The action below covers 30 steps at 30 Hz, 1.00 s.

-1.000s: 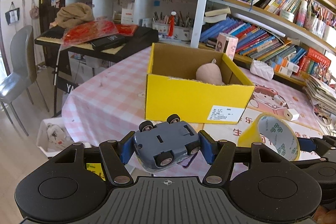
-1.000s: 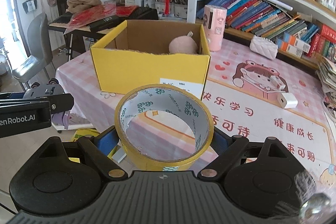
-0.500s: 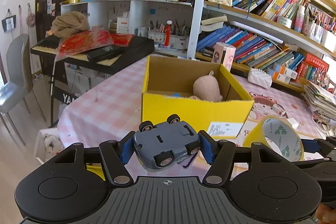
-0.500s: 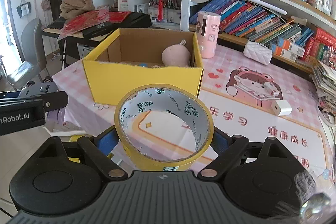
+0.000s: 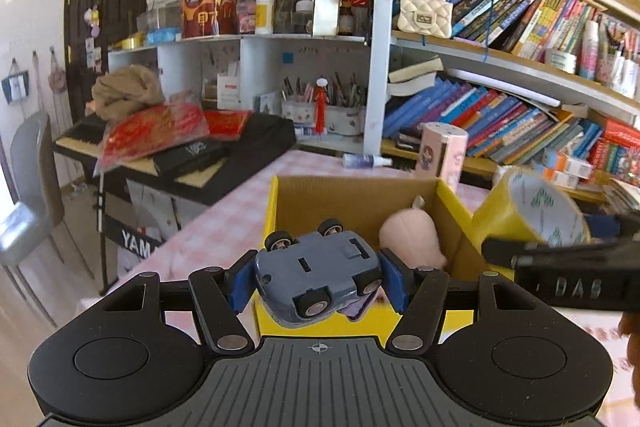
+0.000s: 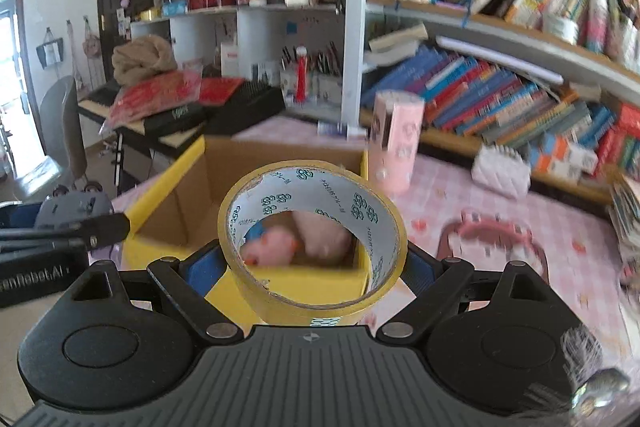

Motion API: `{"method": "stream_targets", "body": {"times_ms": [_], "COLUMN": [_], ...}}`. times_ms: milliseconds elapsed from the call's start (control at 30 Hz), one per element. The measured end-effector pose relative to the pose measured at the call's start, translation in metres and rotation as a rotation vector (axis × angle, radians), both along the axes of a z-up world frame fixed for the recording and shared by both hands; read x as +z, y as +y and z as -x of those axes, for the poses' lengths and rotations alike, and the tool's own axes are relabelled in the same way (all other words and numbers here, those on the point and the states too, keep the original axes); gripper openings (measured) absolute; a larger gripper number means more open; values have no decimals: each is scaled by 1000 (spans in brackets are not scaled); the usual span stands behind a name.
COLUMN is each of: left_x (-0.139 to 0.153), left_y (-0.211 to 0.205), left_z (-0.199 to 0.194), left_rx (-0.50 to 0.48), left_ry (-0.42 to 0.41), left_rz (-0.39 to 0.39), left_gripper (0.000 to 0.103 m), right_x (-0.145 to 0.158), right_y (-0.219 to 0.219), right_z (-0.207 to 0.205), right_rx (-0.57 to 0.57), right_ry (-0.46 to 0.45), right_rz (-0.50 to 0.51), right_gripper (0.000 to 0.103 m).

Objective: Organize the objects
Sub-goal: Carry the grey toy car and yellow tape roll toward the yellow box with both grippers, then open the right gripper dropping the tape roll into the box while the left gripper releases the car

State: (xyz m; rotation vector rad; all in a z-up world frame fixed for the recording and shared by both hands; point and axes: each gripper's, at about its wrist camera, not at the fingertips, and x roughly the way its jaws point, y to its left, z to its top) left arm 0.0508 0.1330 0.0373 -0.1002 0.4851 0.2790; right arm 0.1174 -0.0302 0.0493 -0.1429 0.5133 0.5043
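Careful: your left gripper clamps the toy car and your right gripper clamps the tape roll, both over the yellow box. At 3 o'clock they nearly touch; colliding could knock either loose outside.

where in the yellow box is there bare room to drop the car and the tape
Bare cardboard floor shows along the yellow box's left wall and back-left corner. The front-right is crowded by pink plush toys. The toy car suits the left side; the tape roll fits behind it.
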Motion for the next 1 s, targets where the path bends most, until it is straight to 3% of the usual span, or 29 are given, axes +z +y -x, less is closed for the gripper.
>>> {"method": "stream_targets", "body": {"times_ms": [167, 433, 700, 1000], "left_x": [-11, -46, -69, -80], "left_y": [0, -5, -9, -14], "left_z": [-42, -92, -114, -123], "left_rx": [28, 59, 46, 40], "left_ry": [33, 178, 280, 329], "left_rz": [-23, -45, -50, -53], "left_gripper": [62, 62, 63, 63], "right_x": [8, 1, -16, -34], "right_y": [11, 32, 51, 64], "right_z": [-47, -87, -121, -139], "right_rx": [34, 144, 242, 292], "right_ry": [-15, 17, 101, 169], "right_rz": [-16, -14, 12, 38], "right_gripper": [90, 90, 90, 90]}}
